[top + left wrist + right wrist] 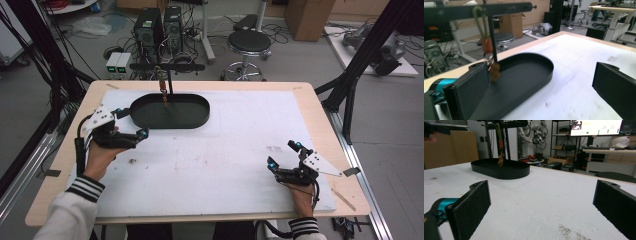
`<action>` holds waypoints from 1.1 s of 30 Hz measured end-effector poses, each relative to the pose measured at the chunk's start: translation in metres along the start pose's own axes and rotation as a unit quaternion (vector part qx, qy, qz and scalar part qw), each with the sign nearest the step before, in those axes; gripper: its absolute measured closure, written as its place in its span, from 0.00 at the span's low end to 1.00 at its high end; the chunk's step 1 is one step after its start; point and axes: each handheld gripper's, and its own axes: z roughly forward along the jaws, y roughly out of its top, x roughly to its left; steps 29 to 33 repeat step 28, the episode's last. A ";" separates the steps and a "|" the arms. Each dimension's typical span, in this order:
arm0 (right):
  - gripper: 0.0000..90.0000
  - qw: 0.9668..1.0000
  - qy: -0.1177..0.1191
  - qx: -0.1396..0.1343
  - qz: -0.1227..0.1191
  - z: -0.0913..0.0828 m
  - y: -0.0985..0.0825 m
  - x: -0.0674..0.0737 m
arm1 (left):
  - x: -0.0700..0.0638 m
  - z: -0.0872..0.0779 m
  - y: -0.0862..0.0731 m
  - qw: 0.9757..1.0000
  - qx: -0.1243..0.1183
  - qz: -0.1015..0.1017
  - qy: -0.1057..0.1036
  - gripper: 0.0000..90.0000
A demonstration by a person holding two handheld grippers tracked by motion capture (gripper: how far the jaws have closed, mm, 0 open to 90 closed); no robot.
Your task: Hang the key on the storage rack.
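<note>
Resting at the left side of the table, the left gripper (131,125) is held level in the person's left hand (101,152), jaws spread wide and pointed toward the black oval tray (200,120); nothing is gripped. In the left gripper view the tray (541,75) is seen just ahead of the jaws, partly between them, not touched. The right gripper (284,157) is held low at the table's right near corner by the right hand (301,192), jaws likewise released and empty, well apart from the tray. Striped cuffs are seen on both sleeves.

A white mat (235,150) is laid over the wooden table (320,115); faint dirt marks are noted on it. Behind the table, a stool (248,44), computer towers (159,27) and cables on a grey floor are visible.

A black stand (167,66) rises from the tray. From its crossbar a keychain with a small brown charm (494,71) is hung on a green loop (480,20), the charm dangling just above the tray floor.
</note>
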 end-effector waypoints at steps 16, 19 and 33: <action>0.00 1.000 -0.003 0.002 -0.001 0.000 0.000 0.000 | -0.022 -0.041 -0.073 0.998 -0.062 -0.013 0.015 0.02; 0.00 1.000 -0.003 0.002 -0.001 0.000 0.000 0.000 | -0.026 -0.040 -0.081 0.998 -0.059 0.000 0.020 0.02; 0.00 1.000 -0.002 0.004 -0.006 0.000 0.000 0.001 | -0.028 -0.042 -0.082 0.997 -0.069 0.001 0.038 0.02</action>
